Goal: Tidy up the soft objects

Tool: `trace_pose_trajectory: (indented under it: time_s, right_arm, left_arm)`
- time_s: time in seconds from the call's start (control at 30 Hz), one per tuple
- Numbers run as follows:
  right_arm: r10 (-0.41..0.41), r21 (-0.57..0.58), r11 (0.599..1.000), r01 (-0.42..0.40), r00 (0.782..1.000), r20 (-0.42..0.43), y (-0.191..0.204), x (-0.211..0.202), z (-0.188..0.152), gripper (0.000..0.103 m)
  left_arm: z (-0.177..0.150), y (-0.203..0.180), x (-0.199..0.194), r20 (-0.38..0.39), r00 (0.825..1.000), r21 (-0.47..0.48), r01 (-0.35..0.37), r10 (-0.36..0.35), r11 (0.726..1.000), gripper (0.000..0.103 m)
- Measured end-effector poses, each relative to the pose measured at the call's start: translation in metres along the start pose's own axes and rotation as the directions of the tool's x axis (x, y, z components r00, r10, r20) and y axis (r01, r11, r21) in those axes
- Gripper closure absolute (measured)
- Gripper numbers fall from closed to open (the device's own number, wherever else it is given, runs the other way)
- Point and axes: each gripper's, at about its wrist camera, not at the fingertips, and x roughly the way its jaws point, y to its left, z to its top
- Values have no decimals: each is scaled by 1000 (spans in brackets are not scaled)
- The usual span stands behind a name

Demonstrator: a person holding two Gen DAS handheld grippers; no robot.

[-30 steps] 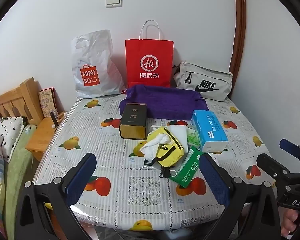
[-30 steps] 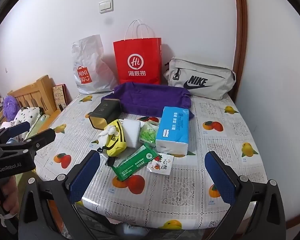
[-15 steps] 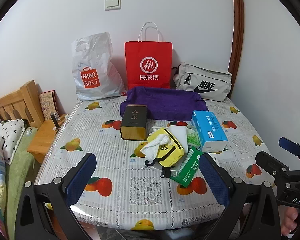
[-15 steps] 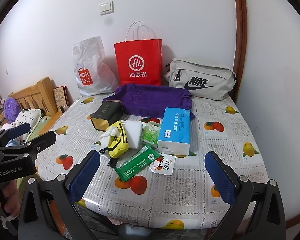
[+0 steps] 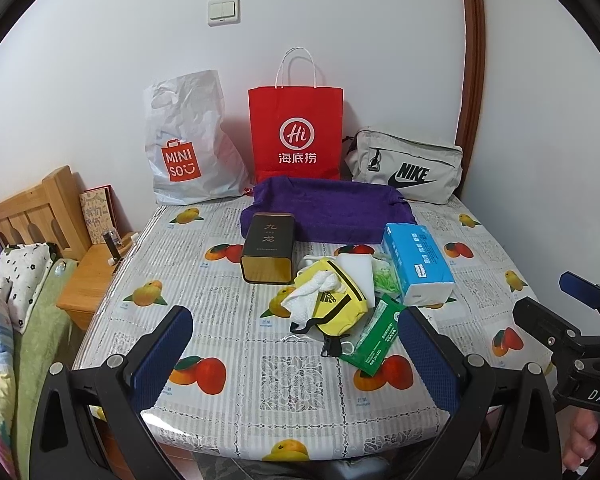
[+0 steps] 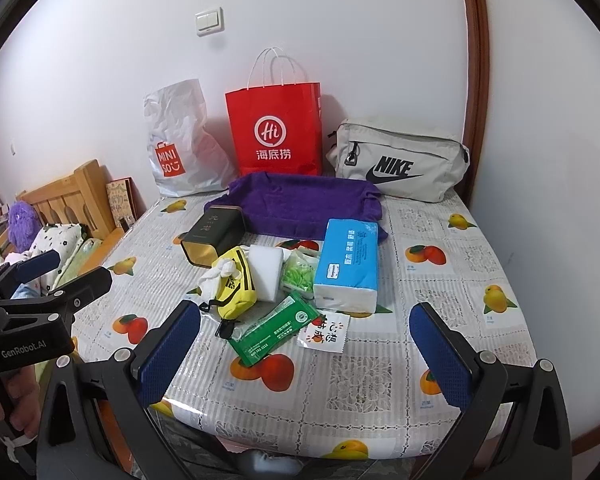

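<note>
A cluster of items lies mid-table: a yellow pouch [image 5: 337, 305] [image 6: 235, 287] with a white cloth [image 5: 307, 299] on it, a white sponge block [image 6: 266, 267], a green wipes pack [image 5: 374, 337] [image 6: 274, 328], a blue tissue pack [image 5: 418, 263] [image 6: 347, 263], a small green packet [image 6: 298, 275] and a dark tin box [image 5: 269, 248] [image 6: 212, 237]. A purple towel [image 5: 327, 207] [image 6: 300, 204] lies behind them. My left gripper [image 5: 294, 356] and right gripper [image 6: 304, 356] are both open and empty, held over the table's near edge, short of the cluster.
Against the wall stand a white Miniso bag [image 5: 188, 148], a red paper bag [image 5: 296, 136] and a grey Nike bag [image 5: 406, 170]. A small sachet [image 6: 325, 333] lies by the wipes. A wooden bedside stand [image 5: 92, 280] and bed are left of the table.
Both cameras have shifted slightly, the view rising a little. Both grippers stay open; nothing on the table moved.
</note>
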Motion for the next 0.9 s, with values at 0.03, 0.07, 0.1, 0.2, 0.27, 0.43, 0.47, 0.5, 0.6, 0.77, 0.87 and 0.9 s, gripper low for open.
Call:
trace_pose_trajectory:
  time_s: [0.03,0.07,0.1,0.2,0.27,0.43,0.47,0.5,0.6,0.77,0.87,0.9]
  right_arm:
    - [0,0,1000,0,1000,0,0,0,0,0]
    - [0,0,1000,0,1000,0,0,1,1,0]
    - [0,2,1000,0,1000,1,-1,0,1,0]
    - [-1,5,1000,1,1000,2,-1,0,1,0]
    - [-1,4,1000,1,1000,3,-1,0,1,0]
    - [0,2,1000,0,1000,4,-2,-1,1,0]
    - [-1,0,1000,1,1000,3,-2,-1,1,0]
    - [-2,-1,1000,2,1000,3,-1,-1,2,0]
    - [-4,-1,1000,4,1000,4,-1,-1,2,0]
    - [-5,0,1000,5,1000,7,-1,-2,2,0]
    - [-6,-3,1000,6,1000,5,0,-2,1,0]
    - [-8,-2,1000,8,1000,6,-1,-2,2,0]
  left_arm:
    - [1,1,0,1,1000,1,-1,1,1000,0]
    - [0,0,0,0,1000,-1,2,-2,1000,0]
    - [0,0,0,0,1000,-2,2,-2,1000,0]
    - [0,-1,0,0,1000,0,0,0,1000,0]
    - [0,0,0,1,1000,-1,2,-2,1000,0]
    - [0,0,-1,-1,1000,1,-1,1,1000,0]
    - [0,0,-2,-1,1000,1,-1,1,1000,0]
    - [1,0,-2,-2,1000,1,-2,2,1000,0]
    - [1,0,-3,1,1000,0,-2,2,1000,0]
    - [2,0,-4,1,1000,1,-3,3,1000,0]
    - [3,0,-4,2,1000,0,-4,4,1000,0]
    - [2,0,-4,1,1000,1,-4,4,1000,0]
